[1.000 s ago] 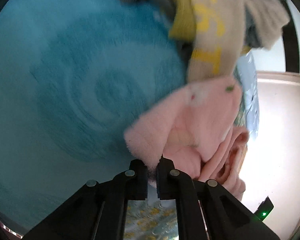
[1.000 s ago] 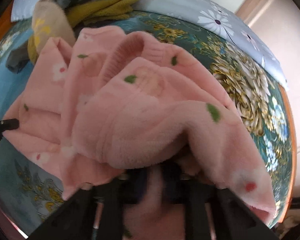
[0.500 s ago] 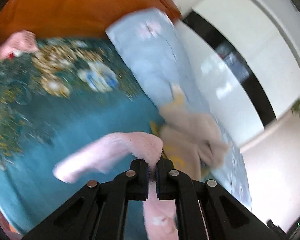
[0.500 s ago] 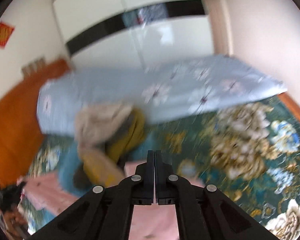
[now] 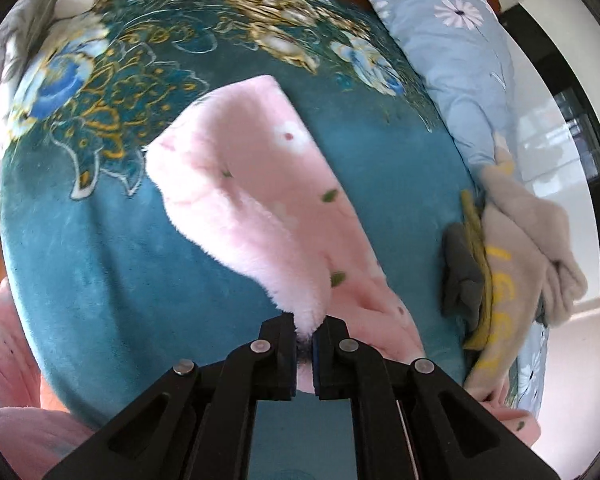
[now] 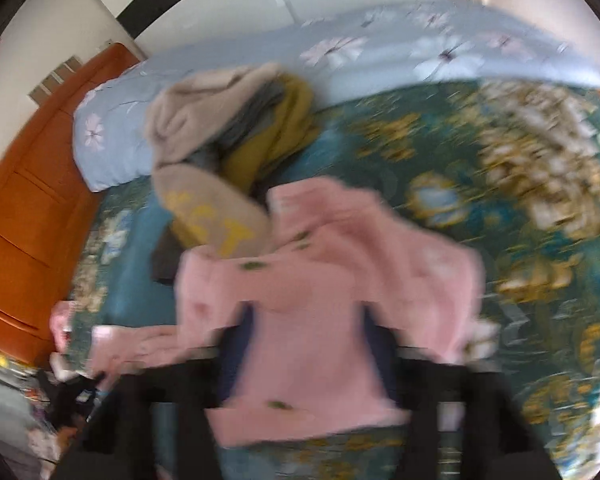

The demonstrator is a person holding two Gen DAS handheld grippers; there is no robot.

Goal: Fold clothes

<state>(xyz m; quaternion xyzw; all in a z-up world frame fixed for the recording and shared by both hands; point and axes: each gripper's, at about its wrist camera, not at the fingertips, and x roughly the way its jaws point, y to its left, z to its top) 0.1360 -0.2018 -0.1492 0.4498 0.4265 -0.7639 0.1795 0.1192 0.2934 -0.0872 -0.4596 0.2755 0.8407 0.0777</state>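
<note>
Left wrist view, left to right: more pink fabric (image 5: 8, 364) bunched at the frame's left edge. Teal floral bedspread (image 5: 100, 240) fills the middle. Pink fleece garment (image 5: 256, 184) lies on it, a flap running from upper centre down to the left gripper (image 5: 305, 346), whose fingers (image 5: 278, 354) are pinched on the garment's fluffy edge; fabric sits right between the tips, the rest trails right and below the claw. Further right, beige sweater with yellow print (image 5: 516, 248) stacked with grey and mustard pieces, just beside the pale blue floral pillow (image 5: 460, 60) along the bed's far side.

Right wrist view, heavy motion blur: orange wooden headboard (image 6: 32, 208) at left, blue pillow behind the clothes pile (image 6: 228, 136) upper centre-left. Pink garment spreads across centre on the bedspread, touching the beige sweater at its upper left. Right gripper (image 6: 306, 364) at bottom centre, fingers look spread wide with pink fleece draped between and over them; grip not clear, too smeared to tell. Floral bedspread continues right.
</note>
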